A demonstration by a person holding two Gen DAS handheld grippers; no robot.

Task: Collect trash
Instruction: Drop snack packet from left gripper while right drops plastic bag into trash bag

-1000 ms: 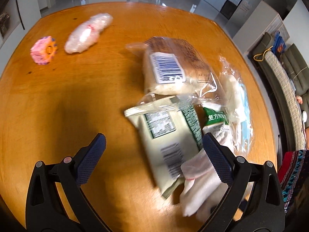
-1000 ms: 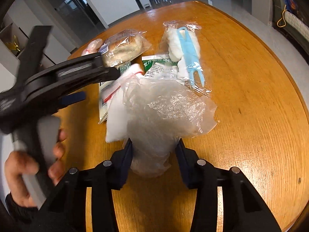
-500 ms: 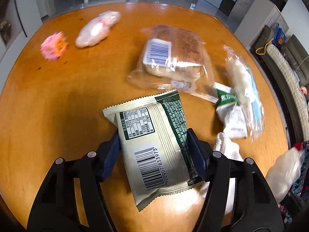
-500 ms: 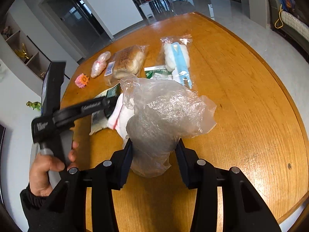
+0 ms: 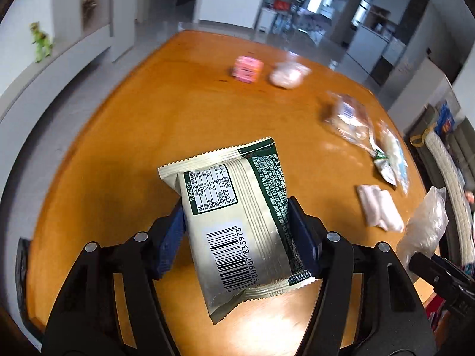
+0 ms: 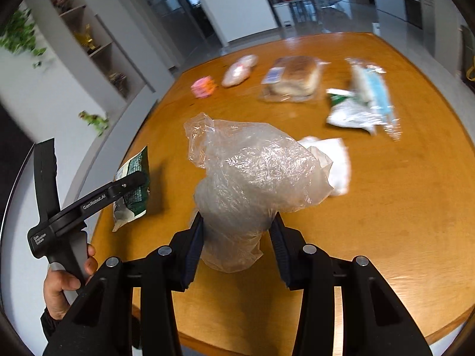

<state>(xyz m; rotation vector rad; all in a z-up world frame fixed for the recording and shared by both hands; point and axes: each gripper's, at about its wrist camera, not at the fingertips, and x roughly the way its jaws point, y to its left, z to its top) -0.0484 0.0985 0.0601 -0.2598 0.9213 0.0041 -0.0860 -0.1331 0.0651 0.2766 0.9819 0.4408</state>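
Observation:
My left gripper [image 5: 236, 225] is shut on a cream and green snack wrapper [image 5: 234, 207] with a barcode, held above the left part of the round wooden table [image 5: 118, 154]. From the right wrist view the same wrapper [image 6: 132, 190] shows clamped in the left gripper, gripped by a hand [image 6: 63, 284]. My right gripper [image 6: 237, 237] is shut on a crumpled clear plastic bag [image 6: 252, 172], lifted over the table's near side. That bag [image 5: 424, 222] appears at the right edge of the left wrist view.
On the table [image 6: 400, 207] lie a white tissue [image 6: 335, 160], a bagged bread loaf [image 6: 294, 80], a green and white sachet [image 6: 347, 112], a packet with a blue mask [image 6: 374, 89], a pale wrapped lump [image 6: 237, 71] and a pink cube [image 6: 203, 87]. A shelf unit [image 6: 89, 44] stands left.
My left gripper closed on the snack wrapper, lifted it and swung left, away from the pile. My right gripper, still holding the plastic bag, rose and drew back from the table.

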